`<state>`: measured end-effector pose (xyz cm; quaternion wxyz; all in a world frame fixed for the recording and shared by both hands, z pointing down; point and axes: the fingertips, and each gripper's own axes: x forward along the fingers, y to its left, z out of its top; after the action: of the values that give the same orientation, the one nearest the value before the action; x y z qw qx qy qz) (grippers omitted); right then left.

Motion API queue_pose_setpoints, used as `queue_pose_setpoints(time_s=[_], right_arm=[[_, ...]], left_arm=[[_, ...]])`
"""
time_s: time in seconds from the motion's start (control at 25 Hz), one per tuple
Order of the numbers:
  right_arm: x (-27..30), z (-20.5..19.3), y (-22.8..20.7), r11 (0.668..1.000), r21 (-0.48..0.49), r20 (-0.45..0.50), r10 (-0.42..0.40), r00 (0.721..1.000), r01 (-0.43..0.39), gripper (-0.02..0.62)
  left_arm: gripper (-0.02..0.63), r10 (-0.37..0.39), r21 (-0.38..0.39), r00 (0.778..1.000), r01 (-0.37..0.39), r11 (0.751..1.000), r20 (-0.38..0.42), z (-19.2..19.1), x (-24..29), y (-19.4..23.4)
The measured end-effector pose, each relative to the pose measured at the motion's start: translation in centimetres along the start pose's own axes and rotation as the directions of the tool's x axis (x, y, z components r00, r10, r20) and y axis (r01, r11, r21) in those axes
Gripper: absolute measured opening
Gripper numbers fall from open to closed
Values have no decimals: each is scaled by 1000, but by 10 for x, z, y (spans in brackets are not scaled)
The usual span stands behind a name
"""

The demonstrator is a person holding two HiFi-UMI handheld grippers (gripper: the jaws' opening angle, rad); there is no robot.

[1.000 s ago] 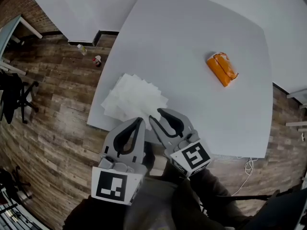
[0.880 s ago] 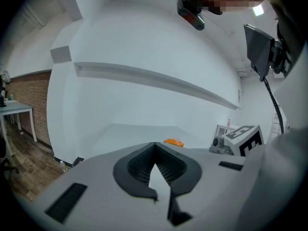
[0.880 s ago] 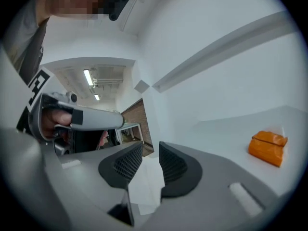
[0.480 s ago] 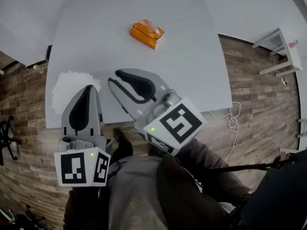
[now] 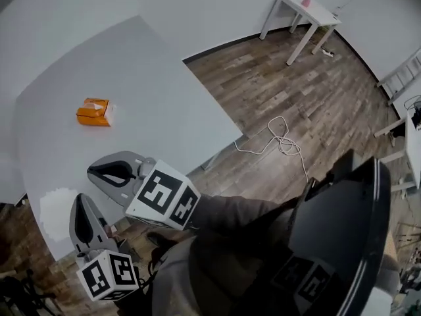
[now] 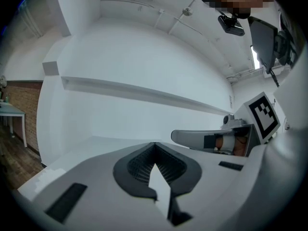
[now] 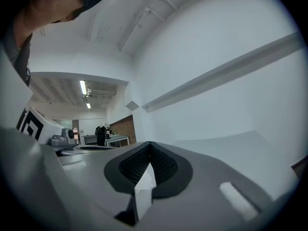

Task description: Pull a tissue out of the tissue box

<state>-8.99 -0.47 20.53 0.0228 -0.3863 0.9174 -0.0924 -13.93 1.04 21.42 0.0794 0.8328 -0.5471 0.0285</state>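
- One tissue box, orange, lay on the white table, toward its far-left part. A white tuft showed at the box's right end, which I judged to be the next tissue.
- Neither of my grippers was near it. Both stood over the table's near edge, well apart from the box.
- My right gripper had just been closing. Its jaws were together, and I saw no tissue between the pads.
- My left gripper likewise had its jaws together and held nothing.
- Judgement: no pull was under way. To do the step well, the right jaws needed reopening before reaching the box, then had to pinch only the white tuft, not the wrapper.
- The box looked small and light, so I judged it could lift with the tissue. The left gripper should press it down while the right draws steadily upward.
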Motion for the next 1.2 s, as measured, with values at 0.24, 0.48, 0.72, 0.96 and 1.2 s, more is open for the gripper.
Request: queue_pose_setpoints(time_s=[0.24, 0.48, 0.72, 0.96, 1.2], right_arm=[[-11, 15, 8, 1000, -12, 23, 2, 1000, -1, 2], [-14, 35, 17, 1000, -12, 54, 16, 998, -15, 2], [-12, 27, 22, 999, 1, 92, -34, 995, 34, 2], [-5, 35, 23, 999, -38, 118, -26, 993, 31, 2], [-12, 34, 26, 998, -45, 118, -48, 992, 54, 0]], left_arm=[[0, -17, 32, 999, 16, 999, 33, 10, -8, -11], [0, -28, 52, 999, 26, 998, 28, 27, -8, -14], [0, -15, 60, 999, 13, 998, 38, 24, -3, 9], [0, -47, 87, 997, 43, 995, 54, 26, 4, 11], [0, -88, 91, 995, 84, 992, 46, 22, -1, 2]])
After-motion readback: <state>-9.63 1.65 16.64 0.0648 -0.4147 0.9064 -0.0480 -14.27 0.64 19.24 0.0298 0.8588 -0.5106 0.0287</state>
